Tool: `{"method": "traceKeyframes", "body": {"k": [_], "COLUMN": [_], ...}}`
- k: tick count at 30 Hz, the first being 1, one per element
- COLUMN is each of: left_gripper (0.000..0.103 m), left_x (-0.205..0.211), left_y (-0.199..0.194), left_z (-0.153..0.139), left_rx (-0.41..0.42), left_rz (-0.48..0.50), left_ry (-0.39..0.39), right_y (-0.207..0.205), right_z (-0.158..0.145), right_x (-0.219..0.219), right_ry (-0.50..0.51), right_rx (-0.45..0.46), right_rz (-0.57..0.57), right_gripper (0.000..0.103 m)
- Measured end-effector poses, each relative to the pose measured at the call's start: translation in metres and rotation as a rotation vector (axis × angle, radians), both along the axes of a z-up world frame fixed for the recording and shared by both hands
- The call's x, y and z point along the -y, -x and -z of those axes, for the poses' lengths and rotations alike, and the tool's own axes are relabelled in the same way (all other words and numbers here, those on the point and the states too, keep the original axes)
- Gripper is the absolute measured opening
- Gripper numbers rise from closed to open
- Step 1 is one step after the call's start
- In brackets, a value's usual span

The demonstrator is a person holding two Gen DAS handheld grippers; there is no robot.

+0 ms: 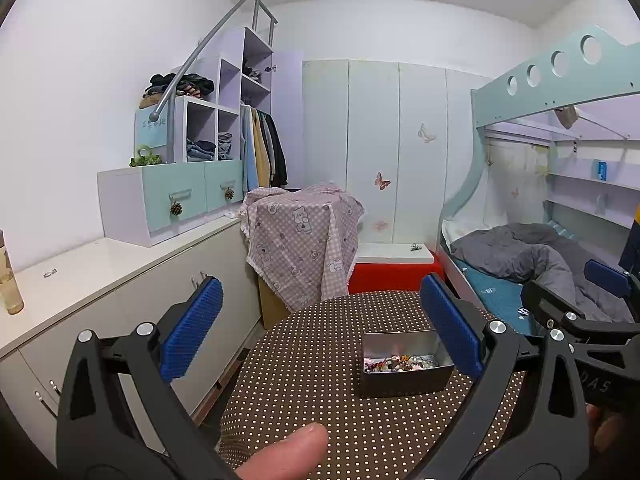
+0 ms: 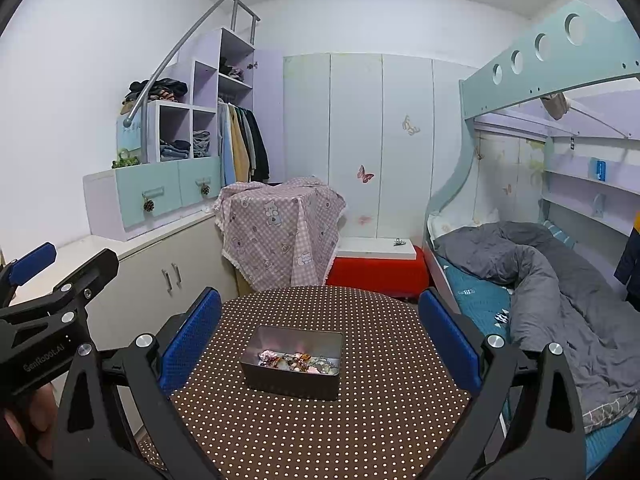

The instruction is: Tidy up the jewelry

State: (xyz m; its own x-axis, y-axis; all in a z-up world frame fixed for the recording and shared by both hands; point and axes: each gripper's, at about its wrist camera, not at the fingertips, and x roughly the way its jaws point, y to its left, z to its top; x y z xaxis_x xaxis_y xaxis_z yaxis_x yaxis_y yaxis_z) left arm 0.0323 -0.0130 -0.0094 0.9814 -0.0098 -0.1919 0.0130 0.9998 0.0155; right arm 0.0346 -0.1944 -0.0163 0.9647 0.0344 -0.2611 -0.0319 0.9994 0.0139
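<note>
An open grey metal tin [image 1: 404, 380] [image 2: 294, 380] stands on a round table with a brown dotted cloth [image 1: 340, 420] [image 2: 320, 432]. Mixed jewelry [image 1: 400, 363] [image 2: 298, 361] lies in a heap on the tin's floor. My left gripper [image 1: 320, 328] is open and empty, held above the table's left side, with the tin by its right finger. My right gripper [image 2: 320, 332] is open and empty, with the tin centred between its blue pads [image 2: 190, 340]. Each gripper shows at the edge of the other's view.
A low white cabinet [image 1: 100, 264] runs along the left with a bottle [image 1: 10, 280] on it. A cloth-draped box [image 2: 280, 228] and a red bench [image 2: 376, 272] stand behind the table. A bunk bed with a grey duvet [image 2: 560, 280] is on the right.
</note>
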Motion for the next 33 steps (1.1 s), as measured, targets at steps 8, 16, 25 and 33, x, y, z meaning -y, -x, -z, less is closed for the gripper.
{"method": "traceKeyframes", "body": {"k": [8,16,25,33], "left_gripper": [0.097,0.097,0.097,0.097], "left_x": [0.0017,0.0008,0.0011,0.0003], "left_y": [0.0003,-0.0009,-0.0006,-0.0010], "left_z": [-0.0010,-0.0033,-0.0028,-0.0022], "left_rx": [0.002,0.002,0.002,0.003], "left_rz": [-0.001,-0.002,-0.002,-0.001], "left_ry": [0.000,0.000,0.000,-0.002], "right_y": [0.0004,0.0002,0.0001,-0.0010], "right_z": [-0.0013,-0.0006,-0.0007,-0.0004], "right_x": [-0.0007,-0.0005,-0.0011,-0.0004], "right_ry": [0.002,0.000,0.000,-0.001], "right_rx": [0.001,-0.001,-0.001,-0.002], "right_rz": [0.001,-0.002,-0.002,-0.001], "right_gripper": [0.095,0.095,0.095,0.095]}}
